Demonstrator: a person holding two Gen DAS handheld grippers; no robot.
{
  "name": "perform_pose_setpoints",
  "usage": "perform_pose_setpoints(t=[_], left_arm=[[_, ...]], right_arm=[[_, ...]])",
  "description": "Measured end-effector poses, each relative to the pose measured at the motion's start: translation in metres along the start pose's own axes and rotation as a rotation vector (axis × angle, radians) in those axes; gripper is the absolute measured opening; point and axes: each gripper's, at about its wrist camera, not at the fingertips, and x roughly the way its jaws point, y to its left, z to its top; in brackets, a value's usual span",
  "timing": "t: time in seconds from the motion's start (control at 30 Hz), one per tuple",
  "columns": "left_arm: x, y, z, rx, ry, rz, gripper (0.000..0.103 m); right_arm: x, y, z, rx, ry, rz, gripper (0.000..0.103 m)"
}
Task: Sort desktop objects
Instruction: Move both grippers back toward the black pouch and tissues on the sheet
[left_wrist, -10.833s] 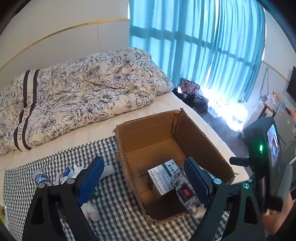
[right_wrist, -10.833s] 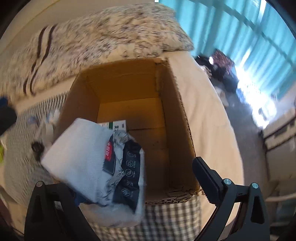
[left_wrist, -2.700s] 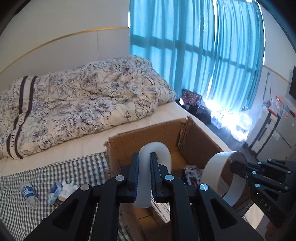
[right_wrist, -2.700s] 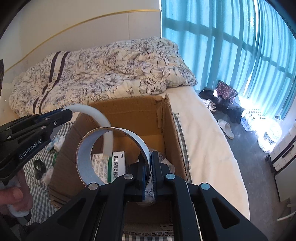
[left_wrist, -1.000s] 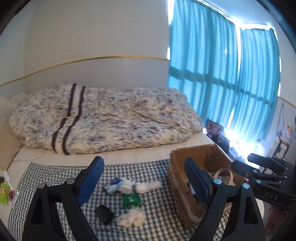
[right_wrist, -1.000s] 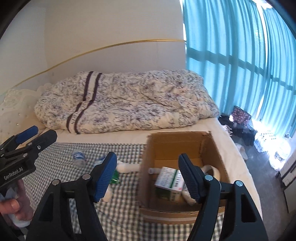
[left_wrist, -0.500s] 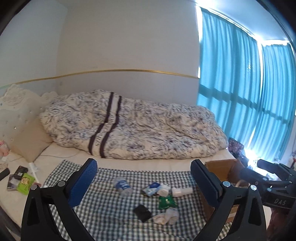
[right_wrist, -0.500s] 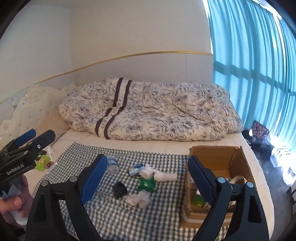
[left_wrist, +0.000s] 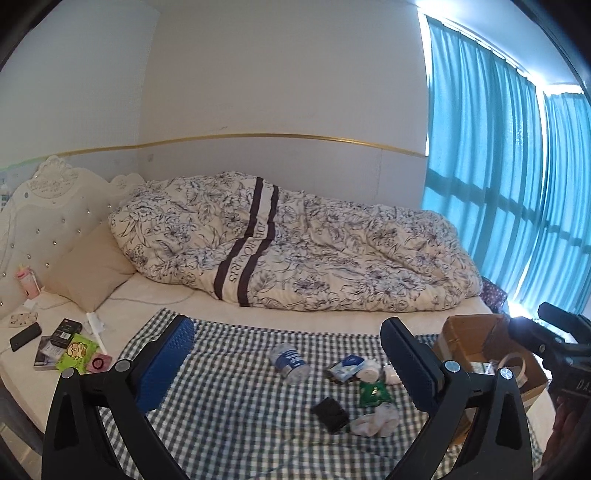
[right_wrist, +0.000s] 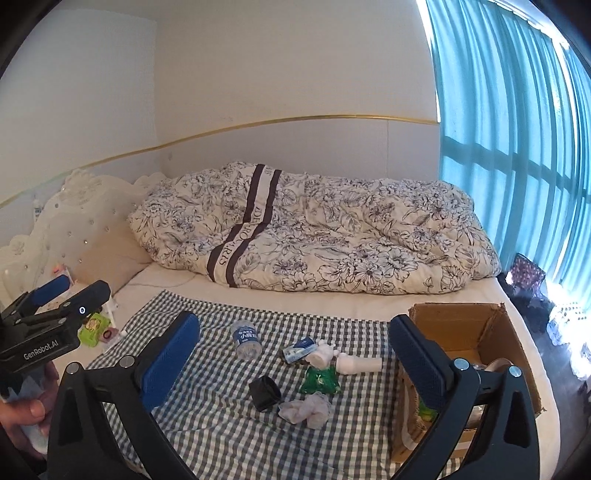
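left gripper (left_wrist: 288, 363): jaws spread wide, holding nothing, raised well above the checked cloth (left_wrist: 229, 402) on the bed.
water bottle (left_wrist: 288, 360): lies on its side, farthest left of the loose things; looks near empty, so probably light, smooth and apt to roll or crumple. Best pinched across the labelled middle. It falls between the left jaws in that view, but far beyond them.
blue-and-white packet (right_wrist: 300, 349): flat and thin, just beside a white rolled cloth (right_wrist: 320, 355); likely light and slippery. Take it by an edge.
black pouch (right_wrist: 265, 394): soft and squat, near the front; should squash safely under a pinch across its body.
green sachet (right_wrist: 319, 380): limp foil, touching the crumpled sock (right_wrist: 306, 406); both soft, easy to bunch.
white tube bottle (right_wrist: 356, 365): stiff, lying flat, pointing at the box; grip mid-body.
right gripper (right_wrist: 295, 354): jaws apart and empty, the pile framed between them but well below and ahead.
cardboard box (right_wrist: 461, 325): open, at the right end of the cloth, already holding some things.
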Motion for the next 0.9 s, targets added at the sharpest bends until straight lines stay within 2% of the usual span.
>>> perform_pose_setpoints(t=[0.2, 0.47, 0.6, 0.9], left_arm=[[0.023, 0.009, -0.01, 0.005, 0.043, 0.016, 0.103], [0.064, 0.012, -0.029, 0.017, 0.096, 0.033, 0.103], [0.094, 0.007, -0.045, 0.037, 0.15, 0.033, 0.103], [0.161, -0.011, -0.097, 0.059, 0.303, -0.001, 0.103]], right_arm=[[0.024, 0.004, -0.008, 0.007, 0.03, -0.001, 0.103], [0.073, 0.011, -0.027, -0.054, 0.113, 0.023, 0.103], [0.097, 0.006, -0.042, -0.071, 0.142, 0.002, 0.103], [0.145, -0.007, -0.086, -0.101, 0.246, 0.028, 0.103]])
